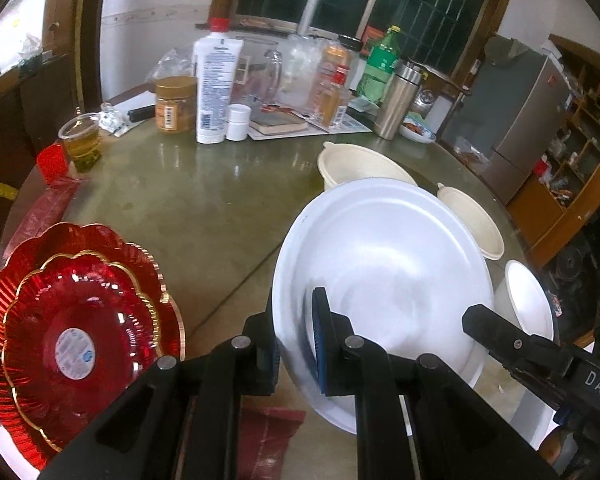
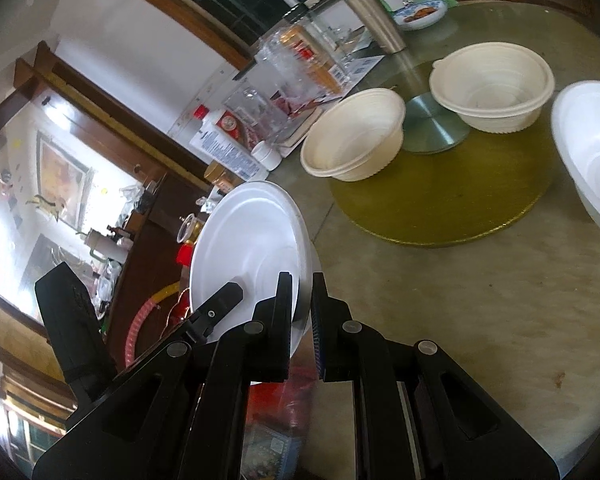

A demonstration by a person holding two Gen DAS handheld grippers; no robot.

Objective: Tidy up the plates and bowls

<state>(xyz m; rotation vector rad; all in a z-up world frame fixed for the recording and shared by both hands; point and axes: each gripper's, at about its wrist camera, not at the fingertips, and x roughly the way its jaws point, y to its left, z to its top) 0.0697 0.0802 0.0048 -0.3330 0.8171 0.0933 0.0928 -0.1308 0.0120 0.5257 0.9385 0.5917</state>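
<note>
Above the tabletop (image 1: 220, 192), a white plate (image 1: 384, 280) is held tilted and clear of the surface, pinched at its rim by both tools. The left tool (image 1: 296, 344) is clamped on the near edge of the plate, one blue pad seen against its upper face. The right tool (image 2: 302, 320) is pressed shut on the opposite rim; its black finger is seen in the left view at the plate's right edge. Two red scalloped plates (image 1: 76, 340) are stacked at the left, near the tabletop edge. Two cream bowls (image 2: 354, 136) are seen upright on the yellow turntable (image 2: 440, 204), apart from each other. A white bowl (image 2: 588, 152) is seen at the right, beside the turntable. Bottles and jars are crowded at the far side.
</note>
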